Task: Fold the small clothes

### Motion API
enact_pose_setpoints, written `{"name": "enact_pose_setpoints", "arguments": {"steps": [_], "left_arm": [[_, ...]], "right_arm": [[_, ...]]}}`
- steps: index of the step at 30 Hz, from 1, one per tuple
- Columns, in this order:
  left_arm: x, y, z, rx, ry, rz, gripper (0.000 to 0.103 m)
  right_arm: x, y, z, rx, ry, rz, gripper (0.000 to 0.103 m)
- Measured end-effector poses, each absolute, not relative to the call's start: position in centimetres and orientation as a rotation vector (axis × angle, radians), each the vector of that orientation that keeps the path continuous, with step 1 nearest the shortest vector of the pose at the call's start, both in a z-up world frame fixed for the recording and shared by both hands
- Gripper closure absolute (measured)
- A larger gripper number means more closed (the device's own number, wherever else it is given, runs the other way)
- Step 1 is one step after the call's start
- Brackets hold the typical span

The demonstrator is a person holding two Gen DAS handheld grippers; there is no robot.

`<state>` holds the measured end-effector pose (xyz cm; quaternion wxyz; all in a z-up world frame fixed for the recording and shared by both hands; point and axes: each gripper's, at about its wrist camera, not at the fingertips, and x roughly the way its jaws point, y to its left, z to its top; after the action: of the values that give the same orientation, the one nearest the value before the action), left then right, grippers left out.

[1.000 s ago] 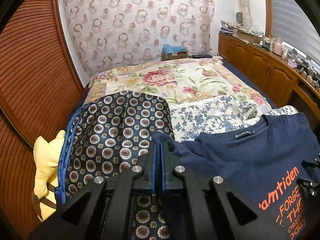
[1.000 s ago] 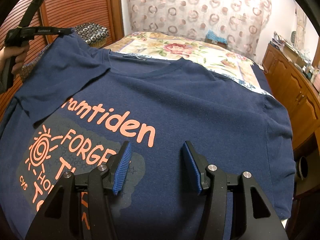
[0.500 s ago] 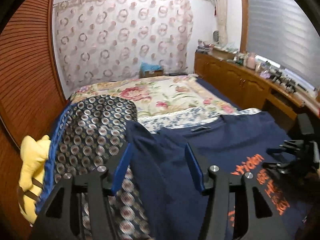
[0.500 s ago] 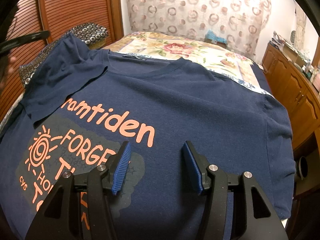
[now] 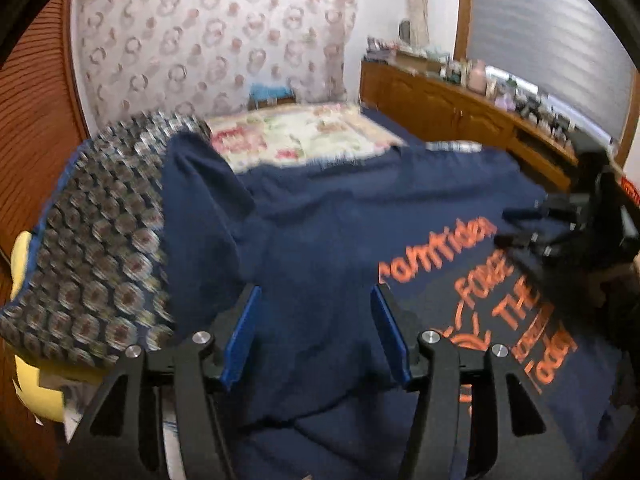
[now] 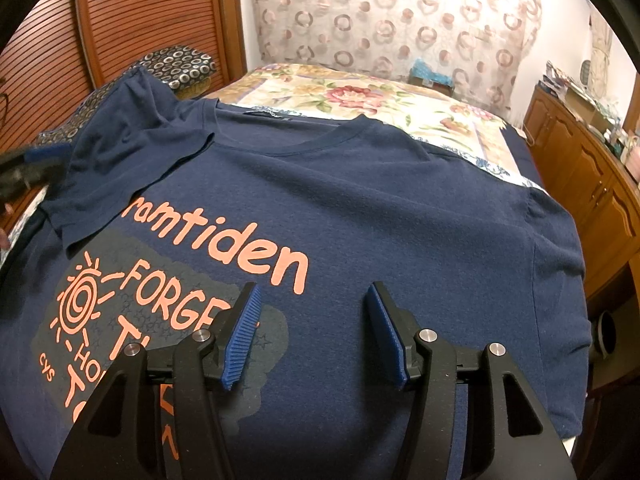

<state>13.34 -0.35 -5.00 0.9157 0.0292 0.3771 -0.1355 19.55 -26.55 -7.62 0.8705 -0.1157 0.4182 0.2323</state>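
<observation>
A navy T-shirt (image 6: 380, 200) with orange lettering lies face up on the bed. Its left sleeve (image 6: 132, 132) is folded inward over the chest, next to the print. My left gripper (image 5: 315, 294) is open and hovers over the shirt's left side (image 5: 320, 220), below that sleeve (image 5: 200, 208), with nothing between its blue pads. My right gripper (image 6: 312, 290) is open just above the printed front and grips no cloth. The right gripper (image 5: 560, 224) also shows at the right edge of the left wrist view. The left gripper (image 6: 36, 160) is a blur at the far left of the right wrist view.
A dark cushion with a ring pattern (image 5: 92, 240) lies left of the shirt, and a yellow soft toy (image 5: 36, 380) sits beside it. A floral bedspread (image 6: 360, 96) covers the far bed. Wooden cabinets (image 6: 580, 168) line the right side, and a slatted wooden door (image 6: 140, 12) stands at the left.
My left gripper opened and let go of the sleeve, which now lies folded on the shirt. It then moved down and toward the shirt's middle. The right gripper stayed still.
</observation>
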Motion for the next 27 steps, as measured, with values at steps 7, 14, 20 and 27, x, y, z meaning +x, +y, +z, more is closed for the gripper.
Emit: {"name": "enact_pose_setpoints", "arguments": {"steps": [7, 14, 20, 27], "left_arm": [[13.8, -1.1, -6.8, 0.069, 0.849, -0.280, 0.047], [14.0, -2.4, -7.1, 0.104, 0.889, -0.321, 0.028], [14.0, -2.8, -7.2, 0.135, 0.900, -0.338, 0.018], [14.0, -3.1, -7.3, 0.142, 0.900, -0.331, 0.017]], "right_arm": [[19.5, -26.6, -7.6, -0.242, 0.874, 0.486, 0.046], [19.6, -26.6, -7.6, -0.236, 0.877, 0.489, 0.046], [18.8, -29.3, -6.3, -0.191, 0.851, 0.464, 0.046], [18.7, -38.4, -3.4, -0.152, 0.814, 0.315, 0.046]]}}
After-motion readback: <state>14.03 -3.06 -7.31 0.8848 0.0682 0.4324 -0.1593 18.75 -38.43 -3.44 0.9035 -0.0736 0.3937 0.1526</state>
